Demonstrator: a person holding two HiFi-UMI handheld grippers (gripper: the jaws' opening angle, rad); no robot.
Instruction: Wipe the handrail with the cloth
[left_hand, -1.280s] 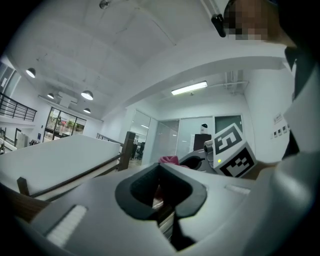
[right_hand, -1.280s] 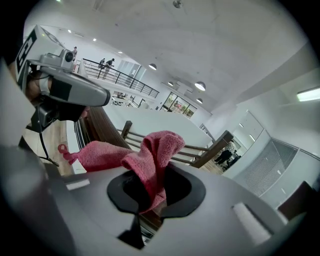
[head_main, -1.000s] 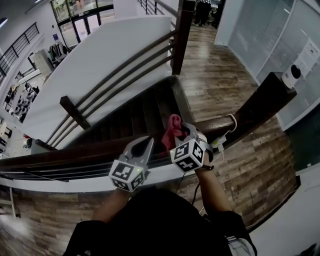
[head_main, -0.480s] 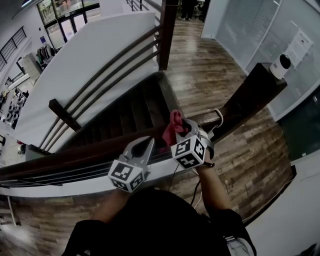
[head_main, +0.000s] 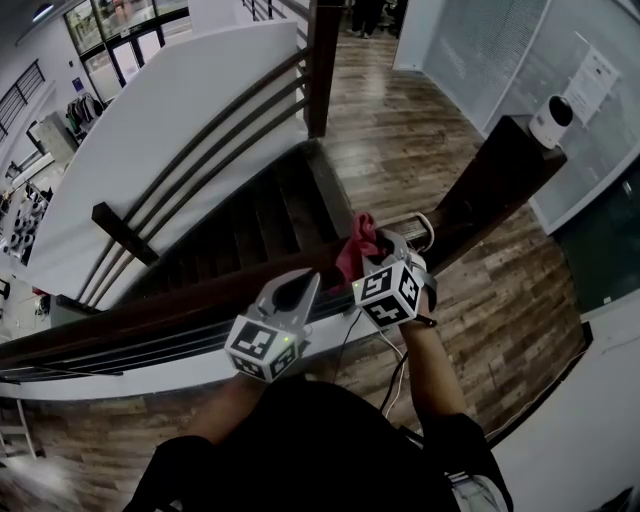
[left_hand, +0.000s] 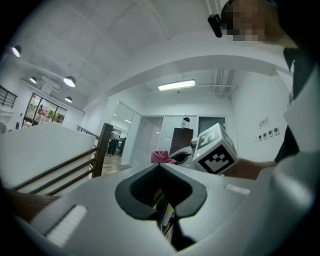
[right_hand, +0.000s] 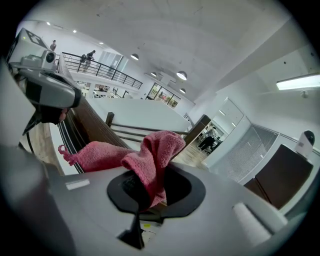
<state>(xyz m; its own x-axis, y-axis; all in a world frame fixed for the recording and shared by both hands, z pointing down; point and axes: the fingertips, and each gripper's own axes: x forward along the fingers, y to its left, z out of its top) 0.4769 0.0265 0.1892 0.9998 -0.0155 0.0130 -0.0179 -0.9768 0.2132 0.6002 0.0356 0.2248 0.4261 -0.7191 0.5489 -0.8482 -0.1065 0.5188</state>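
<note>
A dark wooden handrail runs from lower left up to a thick dark end post. My right gripper is shut on a pink cloth, which bunches up over the top of the rail. In the right gripper view the cloth rises out of the shut right gripper, with the handrail beyond. My left gripper hovers at the rail just left of the right one, shut and holding nothing. The left gripper sees the cloth and the right gripper's marker cube.
Dark stairs drop away beyond the rail, with a second banister and a tall post on their far side. A white camera sits on the end post, a white cable loops at the rail. Wood floor lies to the right.
Both grippers have shifted a little to the right along the rail, the cloth still held in the right one. The head view has swung slightly.
</note>
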